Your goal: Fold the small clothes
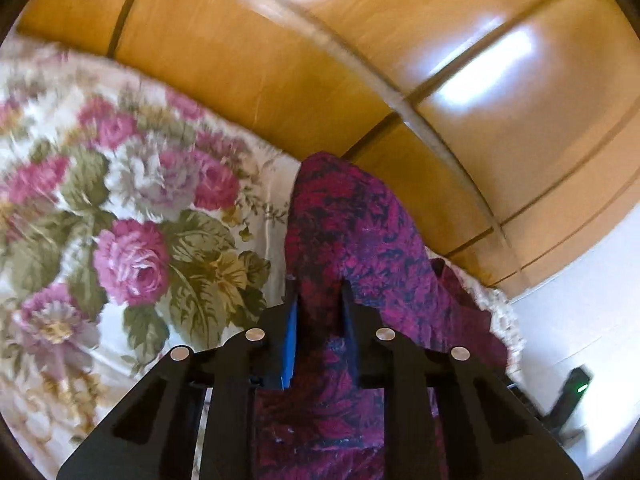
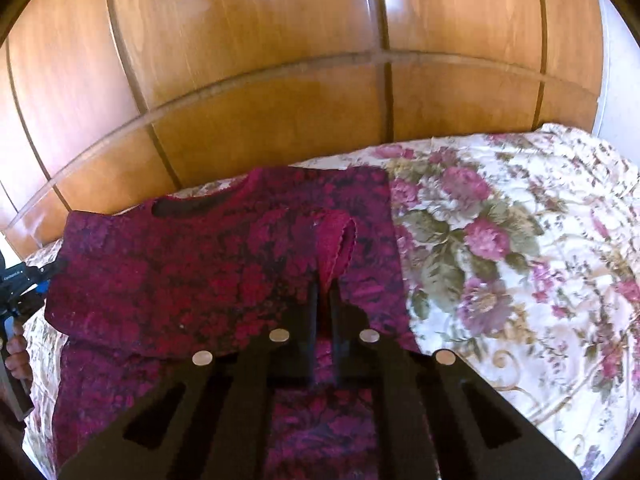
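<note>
A small magenta and dark floral top (image 2: pixel 180 276) lies on a flowered bedspread (image 2: pixel 500 248), neckline toward the wooden headboard. My right gripper (image 2: pixel 324 292) is shut on a fold of the top near its right side, with a raised flap of fabric just ahead of the fingers. My left gripper (image 1: pixel 320 292) is shut on the top (image 1: pixel 352 232), which rises in a peak between the fingers and drapes over them. The left gripper also shows at the far left edge of the right wrist view (image 2: pixel 24 280), at the top's left edge.
A glossy wooden headboard (image 2: pixel 280 80) runs along the far side of the bed. The bedspread (image 1: pixel 120 220) spreads wide to the left of the left gripper. A white wall and a dark device with a green light (image 1: pixel 572 392) sit at the right.
</note>
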`<state>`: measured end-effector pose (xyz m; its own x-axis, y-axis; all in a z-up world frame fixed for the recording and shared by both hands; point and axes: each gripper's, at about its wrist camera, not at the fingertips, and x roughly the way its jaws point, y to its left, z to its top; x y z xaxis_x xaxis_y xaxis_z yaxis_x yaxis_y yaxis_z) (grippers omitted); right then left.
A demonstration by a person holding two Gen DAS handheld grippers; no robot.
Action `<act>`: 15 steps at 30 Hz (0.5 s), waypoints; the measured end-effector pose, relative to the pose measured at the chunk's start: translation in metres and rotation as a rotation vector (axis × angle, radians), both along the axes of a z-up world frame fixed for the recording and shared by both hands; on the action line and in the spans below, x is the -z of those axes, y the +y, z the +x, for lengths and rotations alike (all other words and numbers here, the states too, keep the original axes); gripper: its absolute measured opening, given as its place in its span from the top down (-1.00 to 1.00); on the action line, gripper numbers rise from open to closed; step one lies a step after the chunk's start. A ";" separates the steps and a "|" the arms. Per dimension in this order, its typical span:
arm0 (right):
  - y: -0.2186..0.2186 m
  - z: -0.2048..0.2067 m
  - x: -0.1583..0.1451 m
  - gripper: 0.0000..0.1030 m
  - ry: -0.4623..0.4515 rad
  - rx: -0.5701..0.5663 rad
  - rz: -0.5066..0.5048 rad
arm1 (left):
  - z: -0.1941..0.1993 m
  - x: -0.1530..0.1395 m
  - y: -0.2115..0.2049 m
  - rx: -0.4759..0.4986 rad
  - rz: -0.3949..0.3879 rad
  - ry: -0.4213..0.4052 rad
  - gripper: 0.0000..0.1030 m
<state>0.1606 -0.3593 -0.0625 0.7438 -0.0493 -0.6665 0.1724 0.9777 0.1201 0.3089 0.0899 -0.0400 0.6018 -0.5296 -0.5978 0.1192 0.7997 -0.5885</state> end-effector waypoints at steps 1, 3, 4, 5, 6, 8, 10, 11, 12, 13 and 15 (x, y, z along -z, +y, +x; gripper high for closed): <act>0.000 0.000 0.002 0.92 0.007 0.003 -0.016 | -0.003 0.000 -0.005 -0.003 0.045 -0.006 0.64; 0.000 0.007 0.013 0.92 0.048 0.015 -0.030 | 0.000 0.008 -0.018 -0.022 0.157 0.017 0.62; -0.001 0.011 0.020 0.91 0.067 0.021 -0.025 | 0.005 0.014 -0.023 -0.032 0.193 0.044 0.50; -0.001 0.015 0.025 0.90 0.081 0.025 -0.034 | 0.010 0.018 -0.027 -0.044 0.226 0.065 0.30; 0.002 0.018 0.028 0.88 0.087 0.033 -0.058 | 0.012 0.017 -0.029 -0.071 0.264 0.071 0.17; 0.005 0.019 0.027 0.82 0.096 0.044 -0.084 | 0.008 0.006 -0.030 -0.116 0.309 0.051 -0.03; 0.005 0.016 0.019 0.29 0.080 0.077 -0.113 | -0.002 -0.013 -0.025 -0.168 0.308 -0.026 -0.03; 0.006 0.014 0.015 0.20 0.067 0.078 -0.111 | -0.008 -0.022 -0.021 -0.177 0.297 -0.071 -0.03; 0.007 0.010 0.006 0.16 0.036 0.075 -0.104 | -0.013 -0.032 -0.021 -0.176 0.293 -0.120 -0.03; 0.009 0.007 0.000 0.15 0.012 0.067 -0.102 | -0.013 -0.038 -0.022 -0.167 0.297 -0.149 -0.03; 0.020 0.007 -0.013 0.01 -0.032 0.024 -0.091 | -0.013 -0.047 -0.034 -0.099 0.308 -0.189 -0.03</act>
